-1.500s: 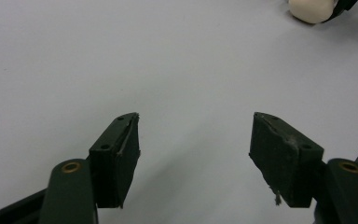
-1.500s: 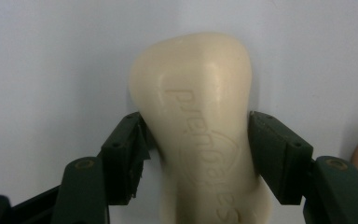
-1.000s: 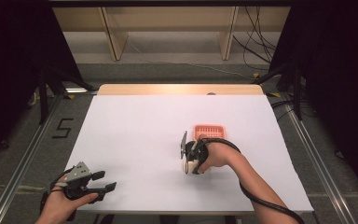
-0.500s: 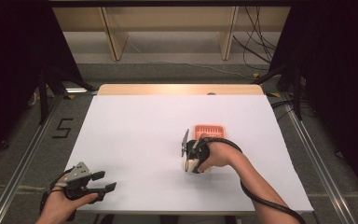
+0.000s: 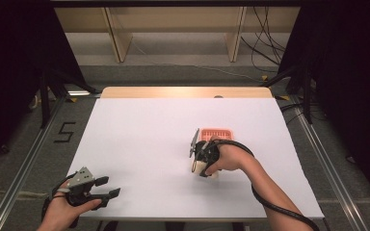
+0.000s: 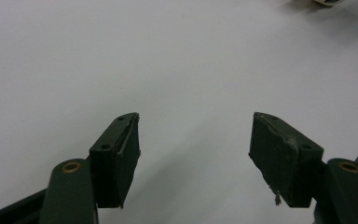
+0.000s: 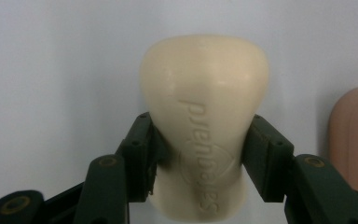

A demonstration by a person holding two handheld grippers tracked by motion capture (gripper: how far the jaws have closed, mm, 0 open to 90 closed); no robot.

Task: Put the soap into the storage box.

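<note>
A cream bar of soap [image 7: 205,116] with embossed lettering lies on the white table [image 5: 139,139], right of the middle. My right gripper [image 7: 198,126] is shut on it, one black pad pressed against each long side. In the high view the right gripper [image 5: 198,166] points down at the soap [image 5: 197,168], and the hand covers most of the bar. Just behind the hand sits a small red ribbed dish [image 5: 216,132]. My left gripper [image 5: 108,186] rests at the table's front left corner. The left gripper [image 6: 196,121] is open, with bare white surface between its jaws.
A pinkish rounded shape [image 7: 354,135] shows at the right edge of the right gripper view; I cannot tell what it is. A wooden strip [image 5: 188,92] borders the table's far edge. Metal rails [image 5: 26,159] run along both sides. Cables [image 5: 265,53] lie on the floor behind.
The right hand has shifted slightly over the soap. The left gripper has stayed where it was.
</note>
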